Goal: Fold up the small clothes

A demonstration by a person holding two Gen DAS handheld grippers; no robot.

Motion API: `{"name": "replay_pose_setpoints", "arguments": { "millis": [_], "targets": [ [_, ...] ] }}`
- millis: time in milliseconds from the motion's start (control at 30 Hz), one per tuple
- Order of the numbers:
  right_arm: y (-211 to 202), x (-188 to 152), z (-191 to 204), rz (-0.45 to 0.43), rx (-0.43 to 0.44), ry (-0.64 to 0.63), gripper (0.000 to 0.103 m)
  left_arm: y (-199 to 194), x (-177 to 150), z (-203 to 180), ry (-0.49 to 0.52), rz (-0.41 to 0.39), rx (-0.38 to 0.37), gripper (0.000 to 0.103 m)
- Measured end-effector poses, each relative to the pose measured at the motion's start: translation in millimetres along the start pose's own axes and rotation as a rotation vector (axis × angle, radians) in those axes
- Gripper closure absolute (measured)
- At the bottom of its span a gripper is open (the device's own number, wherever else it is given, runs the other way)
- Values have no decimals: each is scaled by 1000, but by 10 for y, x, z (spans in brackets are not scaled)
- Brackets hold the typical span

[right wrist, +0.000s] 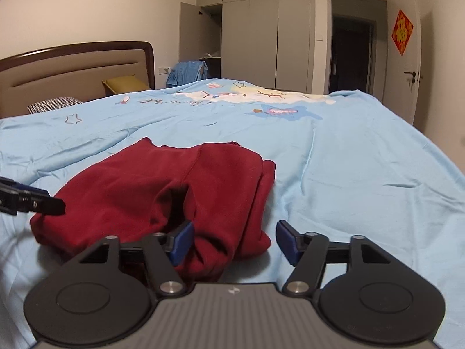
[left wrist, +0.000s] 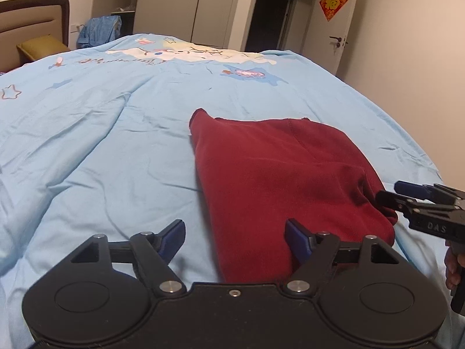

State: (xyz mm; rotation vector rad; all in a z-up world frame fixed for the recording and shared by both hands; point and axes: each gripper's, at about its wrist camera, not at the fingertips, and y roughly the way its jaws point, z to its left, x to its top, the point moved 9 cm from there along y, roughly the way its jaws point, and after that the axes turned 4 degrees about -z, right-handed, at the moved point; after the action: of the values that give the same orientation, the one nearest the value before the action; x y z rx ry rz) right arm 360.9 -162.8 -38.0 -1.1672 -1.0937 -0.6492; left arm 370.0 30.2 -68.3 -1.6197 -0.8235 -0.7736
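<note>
Basically, a light blue duvet [left wrist: 101, 145] fills most of both views, wrinkled, printed with cartoon figures, stars and cursive lettering near the top centre of the frames; lettering is upside down and too distorted to read. Padded headboard [right wrist: 72, 69] with dark wood trim sits upper left in the right wrist view, yellow cushion [right wrist: 123, 84] and a houndstooth pillow [right wrist: 55, 103] below it. Grey wardrobe [right wrist: 261, 35] runs along the back wall, one door ajar, blue clothing [right wrist: 187, 72] draped in front of it. Dark doorway [right wrist: 351, 52] is upper right. White door [left wrist: 334, 20] is upper right in the left wrist view, carrying a red diamond decoration [left wrist: 333, 1] with a gold character, the 福 type as far as I can read it.

Dark red garment [left wrist: 276, 180] lies on the duvet, centre-right in the left wrist view, centre-left in the right wrist view. Fleece-like fabric, folded over into a rough rectangle with stacked layers at the near-right edge, a seam running down the top layer, one corner poking up at the far left.

Left gripper [left wrist: 235, 237]: jaws wide apart, nothing between them, its right blue pad over the garment's near edge, left pad over bare duvet. Right gripper [right wrist: 234, 240]: jaws also apart, straddling the garment's near-right corner, no grip on it. In the left wrist view it enters from the right edge, its body marked "DAS", with a hand [left wrist: 453, 264] on its handle.
</note>
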Motion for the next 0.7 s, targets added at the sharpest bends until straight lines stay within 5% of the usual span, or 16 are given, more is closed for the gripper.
{"name": "replay_pose_setpoints", "arguments": {
  "millis": [133, 367, 500, 700],
  "targets": [
    [-222, 42, 9, -37, -26, -15, 30, -181, -24, -10, -11, -20, 6, 15],
    [-717, 226, 38, -152, -50, 38, 11, -606, -26, -148, -7, -112, 9, 1],
    [-1002, 250, 86, -217, -71, 72, 1, -880, -53, -205, 15, -167, 19, 1],
    [-1368, 120, 188, -251, -84, 124, 0, -1264, -139, -237, 33, -244, 47, 1]
  ]
}}
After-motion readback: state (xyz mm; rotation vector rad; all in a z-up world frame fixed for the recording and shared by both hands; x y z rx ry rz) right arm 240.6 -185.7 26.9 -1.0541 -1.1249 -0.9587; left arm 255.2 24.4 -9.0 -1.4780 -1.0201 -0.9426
